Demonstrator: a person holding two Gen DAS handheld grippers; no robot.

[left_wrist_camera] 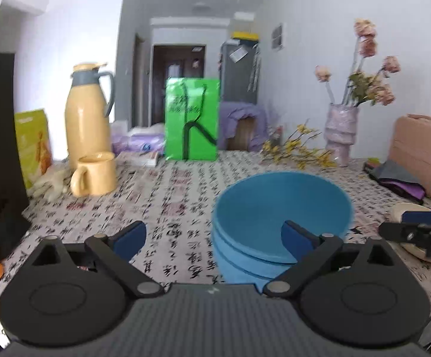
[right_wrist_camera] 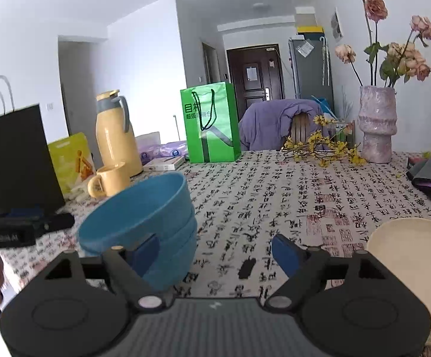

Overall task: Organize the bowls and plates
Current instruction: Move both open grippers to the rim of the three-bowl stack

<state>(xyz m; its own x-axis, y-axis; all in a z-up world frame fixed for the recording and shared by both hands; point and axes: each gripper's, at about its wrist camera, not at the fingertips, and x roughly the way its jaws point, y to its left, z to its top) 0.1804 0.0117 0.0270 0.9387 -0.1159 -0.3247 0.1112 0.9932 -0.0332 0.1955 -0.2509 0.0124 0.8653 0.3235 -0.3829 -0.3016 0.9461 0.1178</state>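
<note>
Left wrist view: left gripper (left_wrist_camera: 214, 236) jaws wide apart, nothing held; one blue pad overlaps stack of nested blue plastic bowls (left_wrist_camera: 281, 223) in picture, contact unclear. Right gripper (right_wrist_camera: 215, 251) also spread, empty, bowl stack at its left, pile of cream round plates (right_wrist_camera: 417, 255) at its right, on calligraphy-print tablecloth (right_wrist_camera: 275, 196). Judgement: bowls and plates each stacked; task near end, only tidying placement maybe left.

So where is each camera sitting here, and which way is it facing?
Left wrist: on the left claw, facing across the table at the blue bowls; own open fingers show, the right claw at the edge.
Right wrist: on the right claw, bowls left, cream plates right; own open fingers show.
Shared: bowls, green bag, thermos.
</note>
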